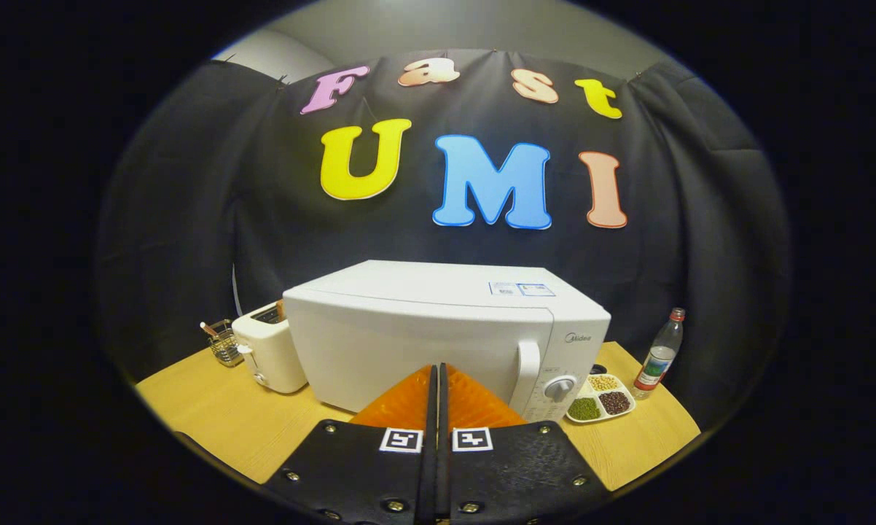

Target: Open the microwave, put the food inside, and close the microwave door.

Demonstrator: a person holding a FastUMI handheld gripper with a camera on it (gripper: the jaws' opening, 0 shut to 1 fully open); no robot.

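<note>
The microwave [438, 335] stands on the wooden table [212, 415] straight ahead of the gripper [436, 379], its door closed and its front turned toward the camera. The door handle [527, 375] is a tall upright bar at the right end of the door, next to the control panel with its round dial [560, 388]; its long axis runs vertically, and it lies ahead and to the right of the fingertips. That offset is what the opening move seems to turn on: the gripper would have to shift right and forward to get around the bar, and since the handle sits on the right the door probably swings on a hinge at the left. The gripper's two fingers are pressed together with nothing between them, pointing at the lower middle of the door. Nothing stands between the fingers and the handle. To the left of the microwave, close beside it, is a white toaster [267, 357], and beyond that a small wire basket [223, 346]. To the right, just past the control panel, sits a divided dish of beans [600, 399], likely the food to go inside, and next to it a clear bottle [659, 354] with a red cap.
</note>
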